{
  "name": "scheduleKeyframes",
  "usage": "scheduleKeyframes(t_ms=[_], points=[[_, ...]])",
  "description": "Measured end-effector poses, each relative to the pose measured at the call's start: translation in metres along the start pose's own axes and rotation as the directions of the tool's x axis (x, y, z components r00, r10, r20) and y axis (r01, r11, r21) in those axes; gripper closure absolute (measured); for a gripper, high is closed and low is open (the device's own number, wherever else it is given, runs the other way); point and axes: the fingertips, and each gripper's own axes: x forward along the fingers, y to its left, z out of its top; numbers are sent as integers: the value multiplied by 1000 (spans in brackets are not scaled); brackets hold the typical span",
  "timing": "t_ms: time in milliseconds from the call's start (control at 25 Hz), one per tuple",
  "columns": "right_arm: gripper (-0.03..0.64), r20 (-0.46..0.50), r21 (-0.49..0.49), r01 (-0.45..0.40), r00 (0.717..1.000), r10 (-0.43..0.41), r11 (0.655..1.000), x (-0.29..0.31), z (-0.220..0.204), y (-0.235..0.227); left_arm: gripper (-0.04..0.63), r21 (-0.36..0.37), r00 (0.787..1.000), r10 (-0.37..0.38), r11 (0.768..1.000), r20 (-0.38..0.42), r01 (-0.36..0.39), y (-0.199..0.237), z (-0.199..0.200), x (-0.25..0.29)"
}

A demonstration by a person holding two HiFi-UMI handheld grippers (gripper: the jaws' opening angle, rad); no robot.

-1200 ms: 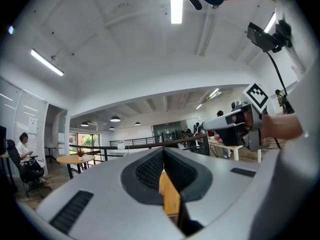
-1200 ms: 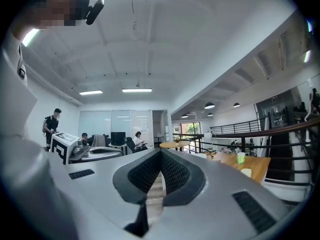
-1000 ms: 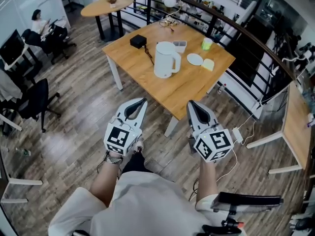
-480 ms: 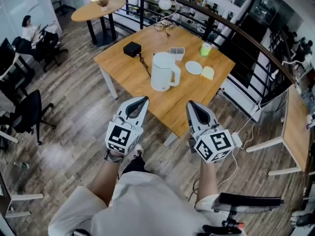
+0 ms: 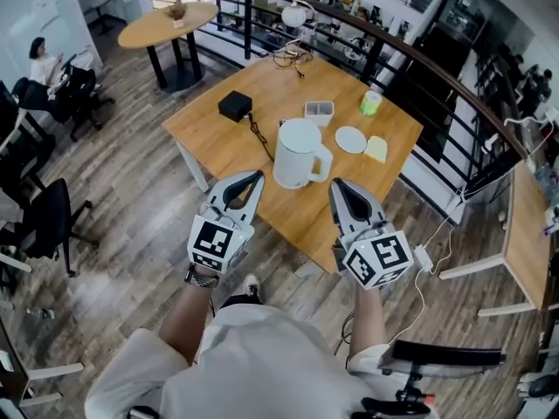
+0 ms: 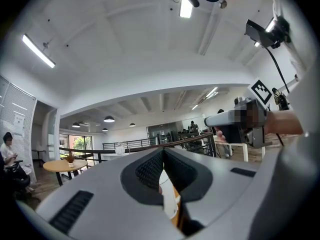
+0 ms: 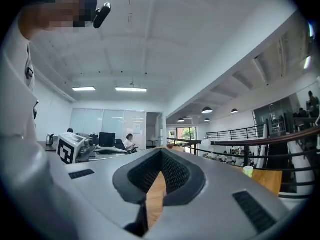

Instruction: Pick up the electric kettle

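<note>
A white electric kettle (image 5: 299, 154) stands mid-frame on a wooden table (image 5: 210, 133) — just above and between the left gripper (image 5: 251, 178) and right gripper (image 5: 337, 186), both closed tight, holding nothing.

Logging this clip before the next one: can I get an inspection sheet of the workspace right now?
Surface: wooden table, no spills seen.
Job's things: white electric kettle, upright, untouched.
Clutter: black box, small tray, green cup, white saucer, yellow pad.
Grippers: left gripper and right gripper shut, empty, short of the kettle.
Cables: black cord by the box; white adapter lead on the floor.
Surroundings: railing, round table.
</note>
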Motion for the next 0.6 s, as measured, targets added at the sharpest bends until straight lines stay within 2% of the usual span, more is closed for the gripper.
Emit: scheduleKeyframes(t_ms=[320, 600], points=[[607, -35, 13, 23, 999, -23, 1000, 44, -8, -15, 589, -2, 999, -41, 999, -5, 41, 36, -11, 32], [607, -24, 18, 130, 991, -129, 991, 63, -16, -37, 589, -17, 997, -80, 997, -16, 79, 56, -26, 51]])
